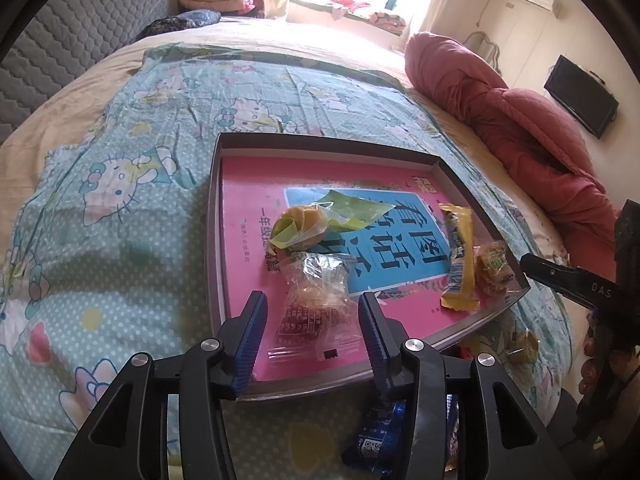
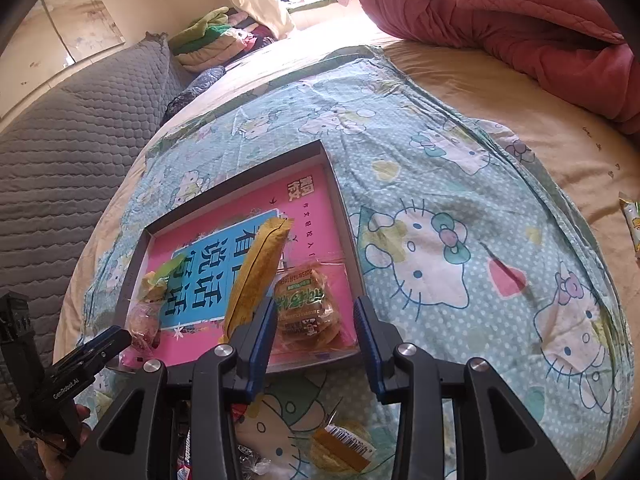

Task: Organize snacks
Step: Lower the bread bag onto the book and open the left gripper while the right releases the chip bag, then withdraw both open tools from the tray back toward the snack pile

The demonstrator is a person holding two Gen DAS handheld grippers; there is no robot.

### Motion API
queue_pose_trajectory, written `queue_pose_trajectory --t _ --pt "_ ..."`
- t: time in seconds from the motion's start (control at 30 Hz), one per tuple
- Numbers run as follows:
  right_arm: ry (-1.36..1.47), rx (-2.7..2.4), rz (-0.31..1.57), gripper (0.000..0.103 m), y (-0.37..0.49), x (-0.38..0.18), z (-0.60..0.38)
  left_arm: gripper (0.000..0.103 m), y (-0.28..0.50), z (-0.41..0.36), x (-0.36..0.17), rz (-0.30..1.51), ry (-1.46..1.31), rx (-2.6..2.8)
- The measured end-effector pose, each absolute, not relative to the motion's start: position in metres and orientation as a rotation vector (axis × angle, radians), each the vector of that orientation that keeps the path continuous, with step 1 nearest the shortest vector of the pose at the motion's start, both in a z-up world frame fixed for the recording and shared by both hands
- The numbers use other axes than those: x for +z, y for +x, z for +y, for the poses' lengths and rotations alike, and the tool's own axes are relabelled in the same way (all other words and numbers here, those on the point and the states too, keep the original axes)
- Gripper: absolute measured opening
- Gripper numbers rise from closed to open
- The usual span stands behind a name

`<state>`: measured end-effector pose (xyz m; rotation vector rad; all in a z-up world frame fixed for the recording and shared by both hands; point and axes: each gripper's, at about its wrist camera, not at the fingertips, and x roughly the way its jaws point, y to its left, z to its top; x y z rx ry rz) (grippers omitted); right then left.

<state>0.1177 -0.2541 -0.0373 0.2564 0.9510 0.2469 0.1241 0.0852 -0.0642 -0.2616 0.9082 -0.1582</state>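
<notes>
A bed (image 1: 100,60) fills the room, with one cartoon-cat sheet (image 1: 120,208) spread over it and one bundled red quilt (image 1: 520,120) along its far side; on the sheet lies one shallow tray (image 1: 218,184) with a pink printed bottom.

Four snacks lie in the tray: one long yellow packet (image 1: 460,258); one clear packet with red print (image 1: 316,300) near the front edge; one green-wrapped cake (image 1: 308,220) toward the middle; one round biscuit pack (image 2: 306,308) in the front corner, touching the yellow packet.

The left gripper (image 1: 312,320) hangs over the tray's front edge, its jaws spread; the clear packet lies between them, and its pads are not pressing on it. The right gripper (image 2: 316,320) stands spread over the biscuit pack, pads clear of it.

Loose on the sheet in front of the tray: one blue packet (image 1: 380,436); one yellow barcoded packet (image 2: 340,446); one more wrapper (image 2: 632,220) lies far off on the bed, near the edge.
</notes>
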Motion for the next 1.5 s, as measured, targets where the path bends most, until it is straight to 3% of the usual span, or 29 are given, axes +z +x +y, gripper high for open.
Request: queue_pose_trajectory --t 0.3,0.43,0.73,1.5 --pt "0.217 0.279 0.914 0.04 0.115 -0.026 -0.247 0.06 0.116 0.088 -0.054 0.882 -0.265 -0.148" --pt "0.191 0.299 0.88 0.047 0.11 -0.016 -0.242 0.061 0.111 0.089 -0.047 0.869 -0.268 -0.141" --pt "0.121 0.349 0.816 0.052 0.095 0.005 -0.229 0.067 0.097 0.091 -0.03 0.837 -0.262 -0.122" --pt "0.085 0.404 0.762 0.053 0.061 0.032 -0.233 0.072 0.067 0.077 -0.002 0.8 -0.231 -0.132"
